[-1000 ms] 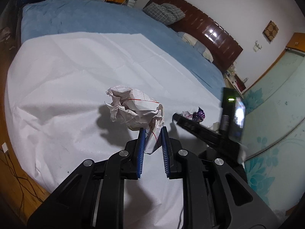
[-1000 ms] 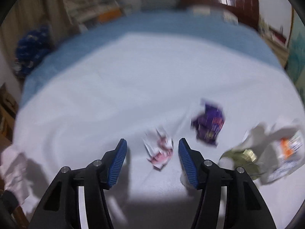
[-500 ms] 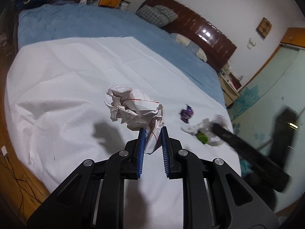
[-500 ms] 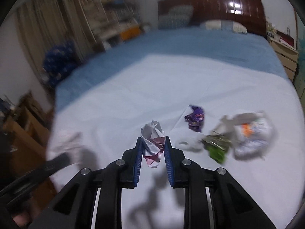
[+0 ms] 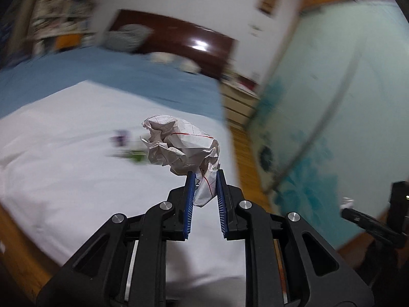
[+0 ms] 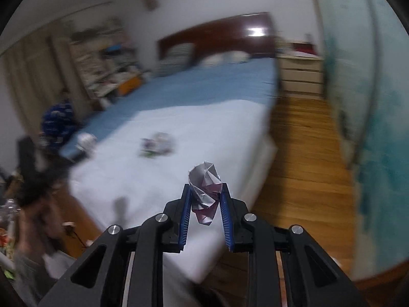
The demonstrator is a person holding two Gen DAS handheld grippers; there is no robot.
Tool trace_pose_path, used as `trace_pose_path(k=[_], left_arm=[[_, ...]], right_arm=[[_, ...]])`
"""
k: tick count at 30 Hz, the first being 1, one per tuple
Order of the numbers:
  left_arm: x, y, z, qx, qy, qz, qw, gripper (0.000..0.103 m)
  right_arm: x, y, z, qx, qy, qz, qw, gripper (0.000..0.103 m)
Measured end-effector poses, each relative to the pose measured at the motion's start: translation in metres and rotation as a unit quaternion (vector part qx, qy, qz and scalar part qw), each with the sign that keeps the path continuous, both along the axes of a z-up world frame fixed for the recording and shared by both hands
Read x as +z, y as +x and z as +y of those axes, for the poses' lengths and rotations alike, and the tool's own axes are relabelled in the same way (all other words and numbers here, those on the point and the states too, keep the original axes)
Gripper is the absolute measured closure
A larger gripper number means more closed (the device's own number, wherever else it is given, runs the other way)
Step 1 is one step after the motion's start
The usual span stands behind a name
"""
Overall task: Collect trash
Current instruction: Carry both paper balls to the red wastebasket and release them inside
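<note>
My left gripper (image 5: 205,172) pinches a big crumpled paper ball (image 5: 179,147) near the middle of the frame; the ball stretches up and to the left from the fingers. My right gripper (image 6: 205,186) pinches a small folded paper scrap (image 6: 205,192) that stands upright, low in the middle. Behind both lies the bed (image 6: 199,117) with a white sheet (image 5: 76,153), blurry trash (image 6: 157,144) on it, and a wood floor (image 6: 306,153) at the right.
</note>
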State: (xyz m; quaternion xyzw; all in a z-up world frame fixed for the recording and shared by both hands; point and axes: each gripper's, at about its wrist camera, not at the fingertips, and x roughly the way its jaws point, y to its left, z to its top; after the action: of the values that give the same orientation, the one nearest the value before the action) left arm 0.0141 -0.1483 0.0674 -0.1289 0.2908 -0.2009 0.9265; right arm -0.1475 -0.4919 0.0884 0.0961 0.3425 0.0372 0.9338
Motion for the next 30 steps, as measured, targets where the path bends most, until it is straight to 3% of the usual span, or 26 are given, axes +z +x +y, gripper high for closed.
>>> trace_pose_path(k=[4,7,8,10,11,15,20,23,30], left_arm=[[0.021,-0.021,-0.11,-0.088,0.013,-0.014,0.9959,0.086],[0.02,-0.038,-0.203,-0.177,0.024,-0.001,0.984,0.086],[0.013,-0.046,-0.246,-0.212,0.041,0.012,0.9763,0.086],[-0.002,-0.056,-0.29,-0.25,0.058,0.028,0.966,0.086],[-0.019,-0.065,-0.326,-0.282,0.076,0.045,0.9554,0.086],[-0.078,-0.086,-0.397,-0.335,0.14,0.089,0.9275,0.086],[-0.152,-0.092,-0.433,-0.356,0.212,0.184,0.8915,0.086],[-0.169,-0.094,-0.446,-0.369,0.243,0.197,0.8751,0.086],[-0.183,-0.106,-0.456,-0.378,0.28,0.2,0.8595,0.086]], right_arm=[[-0.033,-0.055,-0.114,-0.101,0.013,0.044,0.994,0.079],[-0.067,-0.095,-0.172,-0.156,0.032,0.073,0.985,0.079],[-0.077,-0.103,-0.184,-0.164,0.037,0.081,0.983,0.079],[-0.105,-0.125,-0.207,-0.184,0.056,0.104,0.976,0.079],[-0.115,-0.129,-0.21,-0.186,0.063,0.112,0.974,0.079],[-0.171,-0.156,-0.219,-0.208,0.101,0.152,0.961,0.079],[-0.229,-0.182,-0.221,-0.231,0.134,0.201,0.943,0.079],[-0.253,-0.183,-0.221,-0.237,0.153,0.218,0.934,0.079],[-0.265,-0.179,-0.22,-0.245,0.171,0.222,0.928,0.077]])
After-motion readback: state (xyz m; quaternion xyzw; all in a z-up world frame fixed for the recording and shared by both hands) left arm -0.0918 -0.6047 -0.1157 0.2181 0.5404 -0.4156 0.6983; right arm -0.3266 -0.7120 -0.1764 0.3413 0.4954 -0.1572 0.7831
